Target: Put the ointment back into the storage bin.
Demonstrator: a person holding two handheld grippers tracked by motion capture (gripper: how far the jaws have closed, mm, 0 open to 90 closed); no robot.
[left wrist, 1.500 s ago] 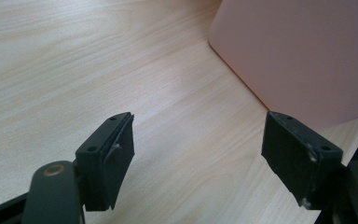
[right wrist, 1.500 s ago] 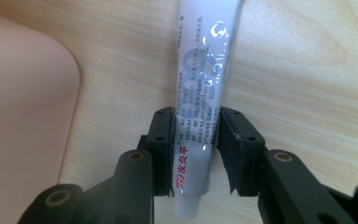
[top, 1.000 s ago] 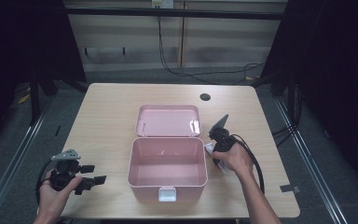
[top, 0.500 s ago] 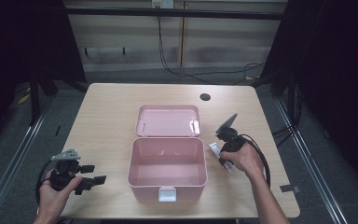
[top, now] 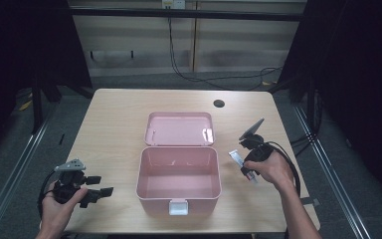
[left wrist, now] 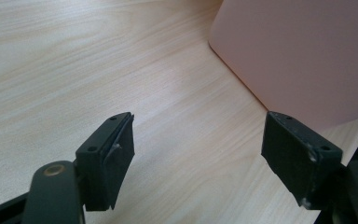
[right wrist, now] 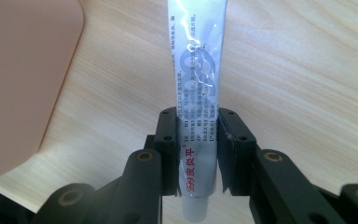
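Note:
A pink plastic box (top: 179, 181) stands open in the middle of the wooden table (top: 114, 119), its lid (top: 180, 128) laid back flat behind it. Right of the box, my right gripper (top: 245, 164) is shut on a white ointment tube (top: 237, 158) with red and grey print. In the right gripper view the tube (right wrist: 196, 88) runs lengthwise between the jaws, just over the tabletop, with the box's edge (right wrist: 23, 79) at the left. My left gripper (top: 97, 186) sits near the table's front left corner, open and holding nothing. Its jaws point toward the box wall (left wrist: 303, 56).
A round cable hole (top: 219, 103) lies in the table's back right area. Cables hang behind the table (top: 179, 59). Metal rails (top: 25, 149) run along the floor on both sides. The box has a white latch (top: 178, 206) at its front.
My right gripper has moved right and away from the box's right wall, carrying the tube outward over the table. The left gripper has stayed put.

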